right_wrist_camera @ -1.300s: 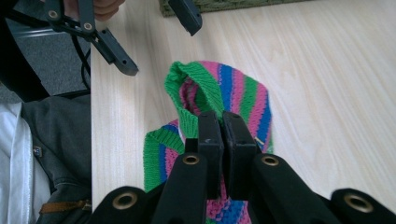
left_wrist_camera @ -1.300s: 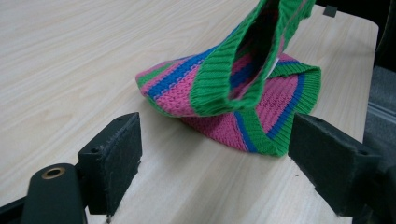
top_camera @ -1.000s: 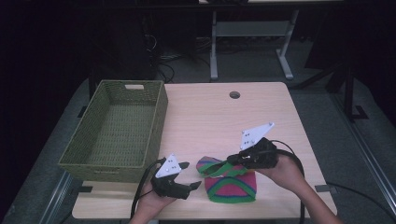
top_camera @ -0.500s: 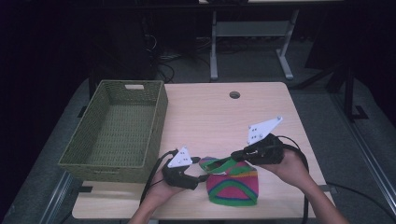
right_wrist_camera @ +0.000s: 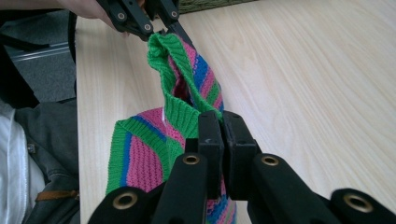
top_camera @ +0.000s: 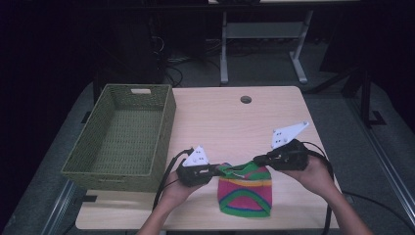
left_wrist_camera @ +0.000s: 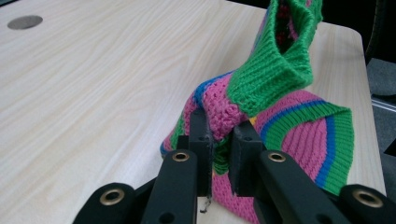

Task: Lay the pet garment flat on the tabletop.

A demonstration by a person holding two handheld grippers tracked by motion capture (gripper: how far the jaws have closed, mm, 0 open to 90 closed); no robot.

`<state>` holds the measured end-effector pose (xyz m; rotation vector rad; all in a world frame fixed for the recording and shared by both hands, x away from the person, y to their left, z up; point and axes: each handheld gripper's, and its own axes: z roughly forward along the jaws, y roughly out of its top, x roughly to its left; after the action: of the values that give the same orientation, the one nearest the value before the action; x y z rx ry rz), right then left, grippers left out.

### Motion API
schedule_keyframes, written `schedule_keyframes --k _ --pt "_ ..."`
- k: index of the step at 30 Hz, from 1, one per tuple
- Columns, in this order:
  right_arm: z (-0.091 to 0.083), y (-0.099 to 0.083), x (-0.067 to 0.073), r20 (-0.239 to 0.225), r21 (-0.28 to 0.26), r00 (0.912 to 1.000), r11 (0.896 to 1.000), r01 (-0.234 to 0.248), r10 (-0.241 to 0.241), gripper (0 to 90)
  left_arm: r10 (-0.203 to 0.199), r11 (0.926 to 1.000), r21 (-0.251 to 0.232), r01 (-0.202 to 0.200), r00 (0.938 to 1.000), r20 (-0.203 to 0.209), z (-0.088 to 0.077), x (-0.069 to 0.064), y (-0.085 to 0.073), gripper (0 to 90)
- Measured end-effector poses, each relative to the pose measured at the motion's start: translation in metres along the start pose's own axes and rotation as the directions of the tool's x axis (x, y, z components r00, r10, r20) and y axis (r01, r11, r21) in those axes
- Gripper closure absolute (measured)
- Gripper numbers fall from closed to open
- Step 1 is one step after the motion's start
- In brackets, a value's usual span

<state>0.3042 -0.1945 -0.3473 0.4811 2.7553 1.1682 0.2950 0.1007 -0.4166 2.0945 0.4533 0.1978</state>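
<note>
Since a second ago both grippers have drawn apart, and the knitted hat [top_camera: 244, 192] that lay bunched between them is now stretched by its green cuff, its striped body spread flat on the table [top_camera: 230, 122] near the front edge. The left gripper [top_camera: 215, 170] sits at the hat's left upper corner; in the left gripper view its fingers [left_wrist_camera: 201, 140] are clenched on a fold of pink and green knit [left_wrist_camera: 261, 107], with the cuff rising above them. The right gripper [top_camera: 259, 160] is at the hat's right upper corner, a little higher off the table; in the right gripper view its fingers [right_wrist_camera: 211, 135] are pressed together on the green ribbed cuff [right_wrist_camera: 180, 84], and the left gripper [right_wrist_camera: 163, 23] shows at the far end of the stretched rim.

The cuff hangs taut between the two grippers, lifted off the wood, while the hat's rounded crown lies close to the table's near edge. The woven green basket [top_camera: 98, 161] stands at the table's left side, its near right corner just beside the left hand [top_camera: 172, 188]. Beyond the hat, the whole middle and far part of the table is bare wood up to the cable hole [top_camera: 245, 99], and the strip to the right of the right hand [top_camera: 313, 174] runs close to the table's right edge.
</note>
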Motion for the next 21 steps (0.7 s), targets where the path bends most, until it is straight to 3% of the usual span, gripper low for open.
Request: schedule_keyframes --k 7,9,21 --pt "-0.008 -0.007 -0.007 0.027 -0.019 0.9991 0.999 -0.032 0.032 86.7 0.013 0.9999 0.001 -0.013 0.9999 -0.007 0.001 0.002 0.016 82.9" --pt "-0.007 -0.008 -0.008 0.056 -0.014 0.998 0.999 -0.029 0.029 86.7 0.012 0.9997 0.021 -0.012 0.9998 -0.013 0.0 0.003 0.02 83.1" --pt "0.003 -0.003 -0.026 0.068 -0.01 0.9953 0.998 -0.068 0.069 86.7 -0.022 0.9992 0.033 0.024 0.9992 -0.034 -0.001 0.013 0.019 83.0"
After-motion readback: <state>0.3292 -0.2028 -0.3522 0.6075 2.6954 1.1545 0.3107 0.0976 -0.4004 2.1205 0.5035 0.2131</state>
